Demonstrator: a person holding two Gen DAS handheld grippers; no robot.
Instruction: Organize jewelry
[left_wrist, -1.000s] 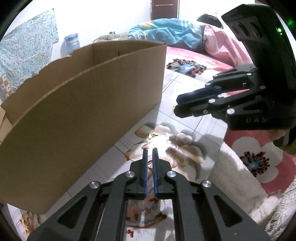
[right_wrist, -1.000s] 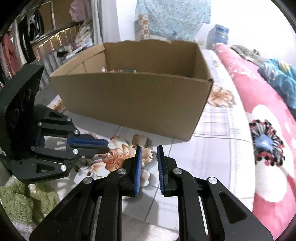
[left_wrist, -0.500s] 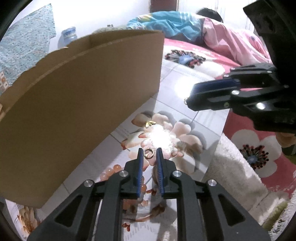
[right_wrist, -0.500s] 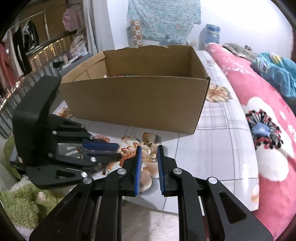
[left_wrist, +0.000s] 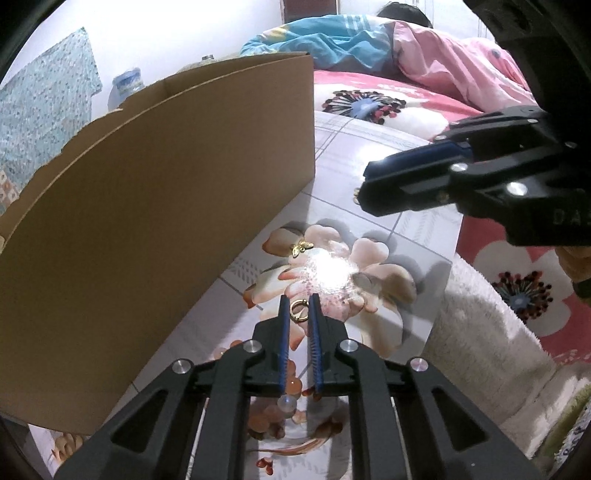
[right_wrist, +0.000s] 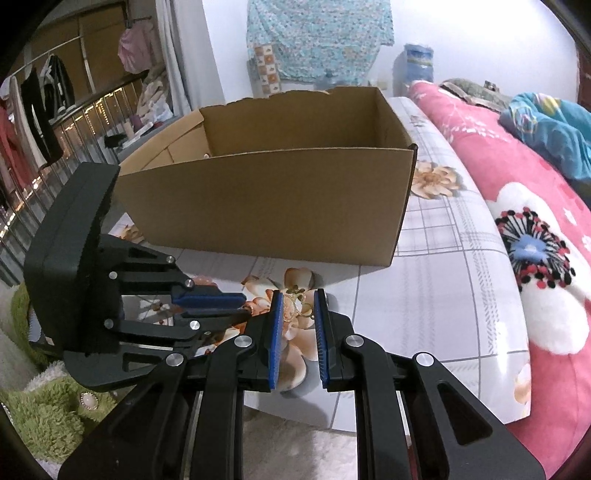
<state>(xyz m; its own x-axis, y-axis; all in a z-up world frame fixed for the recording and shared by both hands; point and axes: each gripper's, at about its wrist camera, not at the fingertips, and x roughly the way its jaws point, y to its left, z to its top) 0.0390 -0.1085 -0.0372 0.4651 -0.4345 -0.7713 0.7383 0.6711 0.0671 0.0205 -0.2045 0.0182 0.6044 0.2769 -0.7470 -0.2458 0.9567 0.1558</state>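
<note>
A small gold ring earring (left_wrist: 297, 309) sits between the tips of my left gripper (left_wrist: 299, 308), whose jaws stand a little apart around it. A gold butterfly piece (left_wrist: 301, 248) lies on the flower-print tile further ahead. My right gripper (right_wrist: 298, 301) holds a gold filigree piece (right_wrist: 300, 303) between its tips, above the tile; it shows in the left wrist view (left_wrist: 364, 194) at the upper right. The open cardboard box (right_wrist: 273, 199) stands just beyond both grippers. A bead shows inside it (right_wrist: 205, 156).
A white fluffy mat (left_wrist: 491, 332) lies right of the tile, a green one (right_wrist: 48, 417) at the left with a pearl brooch (right_wrist: 88, 400) on it. A pink flowered bed (right_wrist: 517, 229) runs along the right. Reddish beads (left_wrist: 273, 410) lie under my left gripper.
My left gripper's jaws went from nearly closed to slightly apart around the ring earring. My right gripper lifted and drew back from the box, and a gold piece now shows between its tips.
</note>
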